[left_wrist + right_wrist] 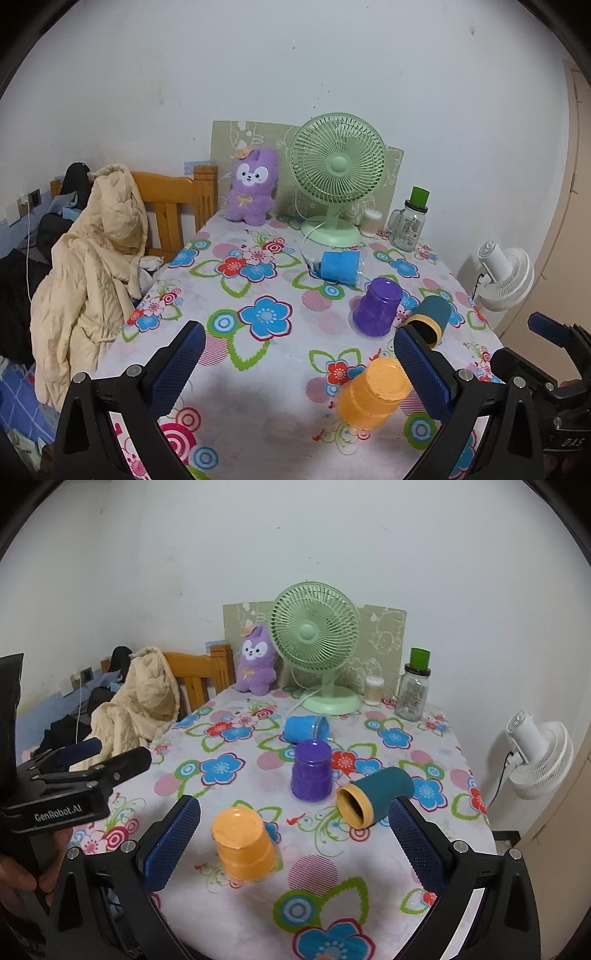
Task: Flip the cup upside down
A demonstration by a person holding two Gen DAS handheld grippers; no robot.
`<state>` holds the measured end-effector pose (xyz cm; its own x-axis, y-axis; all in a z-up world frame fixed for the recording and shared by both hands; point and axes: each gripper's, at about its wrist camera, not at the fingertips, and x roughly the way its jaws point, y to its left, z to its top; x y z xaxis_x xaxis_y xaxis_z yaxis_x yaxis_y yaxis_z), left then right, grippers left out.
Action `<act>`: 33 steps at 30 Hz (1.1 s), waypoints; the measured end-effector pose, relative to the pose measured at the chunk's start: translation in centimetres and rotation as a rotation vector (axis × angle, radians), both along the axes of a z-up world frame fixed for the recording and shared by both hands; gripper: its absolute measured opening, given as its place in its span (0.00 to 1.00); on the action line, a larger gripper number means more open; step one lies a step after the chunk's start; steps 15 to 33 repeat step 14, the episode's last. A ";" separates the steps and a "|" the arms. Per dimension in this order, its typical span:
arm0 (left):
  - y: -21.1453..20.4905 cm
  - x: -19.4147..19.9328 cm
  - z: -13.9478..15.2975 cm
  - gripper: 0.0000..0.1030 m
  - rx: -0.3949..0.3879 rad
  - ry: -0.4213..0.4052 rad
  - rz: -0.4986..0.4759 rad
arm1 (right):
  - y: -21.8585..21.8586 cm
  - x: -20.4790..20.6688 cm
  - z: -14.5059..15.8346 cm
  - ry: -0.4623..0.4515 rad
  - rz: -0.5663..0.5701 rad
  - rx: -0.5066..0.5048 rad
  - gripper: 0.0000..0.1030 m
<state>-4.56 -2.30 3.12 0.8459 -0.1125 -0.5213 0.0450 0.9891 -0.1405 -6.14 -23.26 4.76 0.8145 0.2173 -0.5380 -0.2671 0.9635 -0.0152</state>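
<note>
An orange cup [243, 849] stands upside down on the flowered tablecloth [229, 915], between my right gripper's open fingers; it also shows in the left wrist view [373, 393]. A purple cup [311, 771] stands upside down behind it, also in the left wrist view [376, 307]. A teal cup with a yellow rim [373, 797] lies on its side, mouth toward me, also in the left wrist view [430, 317]. A blue cup [306, 729] lies on its side farther back. My right gripper [293, 834] is open and empty. My left gripper [299, 354] is open and empty.
A green desk fan [317, 653], a purple plush toy [256, 661], a glass jar with a green lid [413, 686] and a small swab box [373, 690] stand at the table's back. A wooden chair with a beige coat [96, 258] is left; a white fan [535, 753] is right.
</note>
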 end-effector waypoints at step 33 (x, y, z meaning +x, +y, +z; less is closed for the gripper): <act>0.1 0.2 -0.9 1.00 0.017 -0.010 -0.006 | 0.8 0.4 -0.4 0.010 0.014 0.012 1.00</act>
